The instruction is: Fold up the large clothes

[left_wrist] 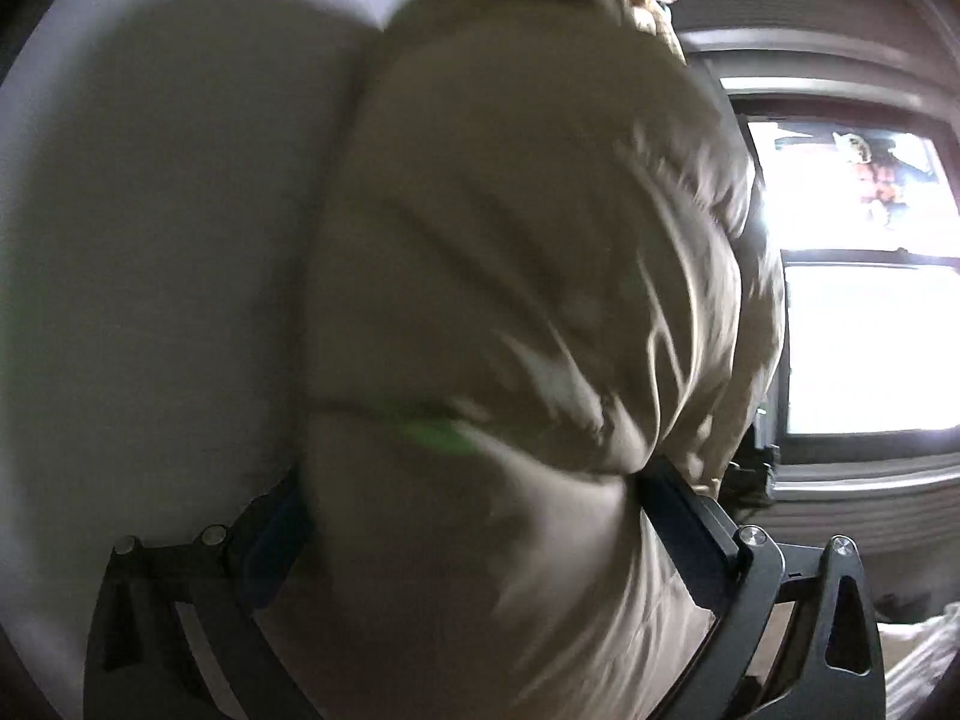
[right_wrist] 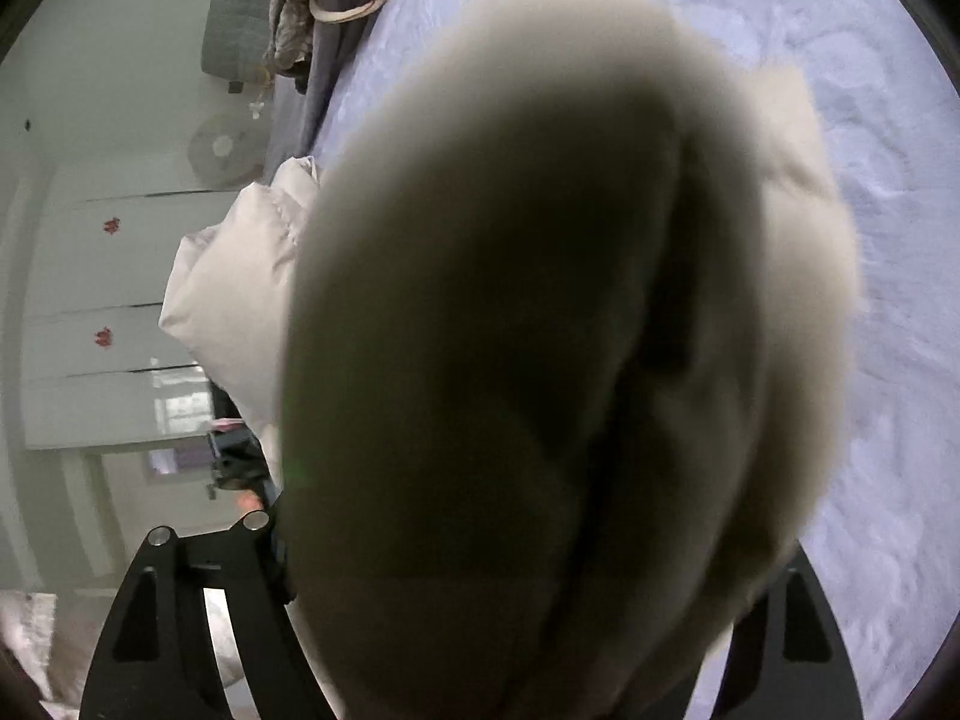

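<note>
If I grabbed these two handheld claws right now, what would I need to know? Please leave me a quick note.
Left gripper: jaws spread wide, puffy beige coat bulging between them; a firm grip can't be confirmed.
Right gripper: also wide, the same coat filling the gap.
Coat lies bunched over the pale blue bed.
Done: no tidy fold visible.
Left: lay it flat, fold it.

On my left wrist view the beige padded coat (left_wrist: 528, 276) is motion-blurred and hides the left gripper's (left_wrist: 474, 480) fingertips. On the right, its out-of-focus bulk covers the right gripper (right_wrist: 528, 570); I cannot tell whether either set of pads presses it.
</note>
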`<state>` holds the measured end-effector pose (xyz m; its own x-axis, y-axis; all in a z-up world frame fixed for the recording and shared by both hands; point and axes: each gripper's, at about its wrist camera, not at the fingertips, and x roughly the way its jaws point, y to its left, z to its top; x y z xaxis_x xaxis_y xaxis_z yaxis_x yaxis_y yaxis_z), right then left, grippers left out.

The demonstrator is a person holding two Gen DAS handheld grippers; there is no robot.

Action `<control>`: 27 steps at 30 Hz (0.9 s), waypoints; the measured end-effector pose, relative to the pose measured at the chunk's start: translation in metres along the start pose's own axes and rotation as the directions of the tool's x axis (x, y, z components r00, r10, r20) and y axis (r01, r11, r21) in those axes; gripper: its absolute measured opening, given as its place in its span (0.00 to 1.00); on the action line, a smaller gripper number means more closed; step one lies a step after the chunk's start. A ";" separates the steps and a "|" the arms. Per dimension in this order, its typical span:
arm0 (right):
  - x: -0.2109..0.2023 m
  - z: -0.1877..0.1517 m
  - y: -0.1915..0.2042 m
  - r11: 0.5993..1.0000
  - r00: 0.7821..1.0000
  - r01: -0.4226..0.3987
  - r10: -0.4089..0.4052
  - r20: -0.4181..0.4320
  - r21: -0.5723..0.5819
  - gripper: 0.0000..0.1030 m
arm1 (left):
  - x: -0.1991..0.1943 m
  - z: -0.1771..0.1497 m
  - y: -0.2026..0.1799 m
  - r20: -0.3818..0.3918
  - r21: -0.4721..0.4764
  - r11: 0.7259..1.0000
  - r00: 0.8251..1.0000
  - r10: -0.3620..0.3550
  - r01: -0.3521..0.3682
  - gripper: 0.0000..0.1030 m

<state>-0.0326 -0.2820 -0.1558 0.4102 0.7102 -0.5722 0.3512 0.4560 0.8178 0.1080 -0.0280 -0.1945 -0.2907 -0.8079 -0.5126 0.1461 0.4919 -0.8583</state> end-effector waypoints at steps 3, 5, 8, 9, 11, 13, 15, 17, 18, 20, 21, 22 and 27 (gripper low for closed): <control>0.009 0.006 0.003 0.994 0.994 -0.108 0.108 -0.006 0.021 0.76 | 0.007 -0.001 -0.032 0.021 0.078 0.996 0.999 0.033 -0.035 0.99; 0.013 0.009 0.022 0.986 0.986 -0.168 0.168 -0.016 -0.015 0.76 | 0.002 -0.002 -0.049 0.036 0.118 0.992 0.999 0.038 -0.042 0.99; 0.013 0.018 0.052 0.970 0.973 -0.232 0.231 -0.028 -0.075 0.76 | -0.016 0.008 -0.066 0.085 0.138 0.989 0.996 0.038 -0.049 0.99; 0.012 0.023 0.059 0.963 0.967 -0.255 0.253 -0.027 -0.086 0.76 | -0.026 0.014 -0.071 0.118 0.149 0.987 0.992 0.047 -0.065 0.99; 0.013 0.037 0.076 0.945 0.951 -0.308 0.308 -0.022 -0.110 0.75 | -0.040 0.022 -0.078 0.167 0.166 0.982 0.984 0.064 -0.092 0.99; 0.019 0.052 0.093 0.928 0.938 -0.346 0.346 -0.029 -0.137 0.75 | -0.055 0.031 -0.082 0.225 0.176 0.975 0.969 0.096 -0.138 0.99; 0.027 0.066 0.108 0.920 0.937 -0.350 0.348 -0.044 -0.174 0.75 | -0.065 0.045 -0.080 0.279 0.167 0.967 0.950 0.139 -0.190 0.99; 0.036 0.082 0.117 0.921 0.945 -0.328 0.324 -0.055 -0.208 0.75 | -0.069 0.055 -0.071 0.312 0.142 0.958 0.930 0.196 -0.250 0.99; 0.042 0.091 0.117 0.928 0.953 -0.303 0.299 -0.051 -0.215 0.75 | -0.068 0.060 -0.065 0.320 0.125 0.950 0.918 0.235 -0.287 0.99; 0.053 0.108 0.104 0.958 0.976 -0.219 0.218 -0.026 -0.187 0.75 | -0.057 0.068 -0.052 0.314 0.087 0.927 0.893 0.323 -0.366 0.99; 0.056 0.113 0.095 0.973 0.985 -0.171 0.171 -0.014 -0.154 0.75 | -0.050 0.072 -0.043 0.306 0.059 0.911 0.876 0.374 -0.409 0.99; 0.058 0.118 0.084 0.986 0.993 -0.114 0.115 0.001 -0.119 0.75 | -0.045 0.075 -0.037 0.304 0.035 0.905 0.867 0.395 -0.424 0.99; 0.015 0.114 0.052 0.999 0.993 0.031 -0.033 0.114 0.023 0.74 | -0.057 0.065 -0.052 0.364 0.042 0.843 0.794 0.487 -0.537 0.99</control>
<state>0.0878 -0.3088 -0.1290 0.4915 0.6288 -0.6025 0.3830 0.4653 0.7980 0.1784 -0.0283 -0.1218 0.1843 -0.5195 -0.8344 0.3185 0.8347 -0.4493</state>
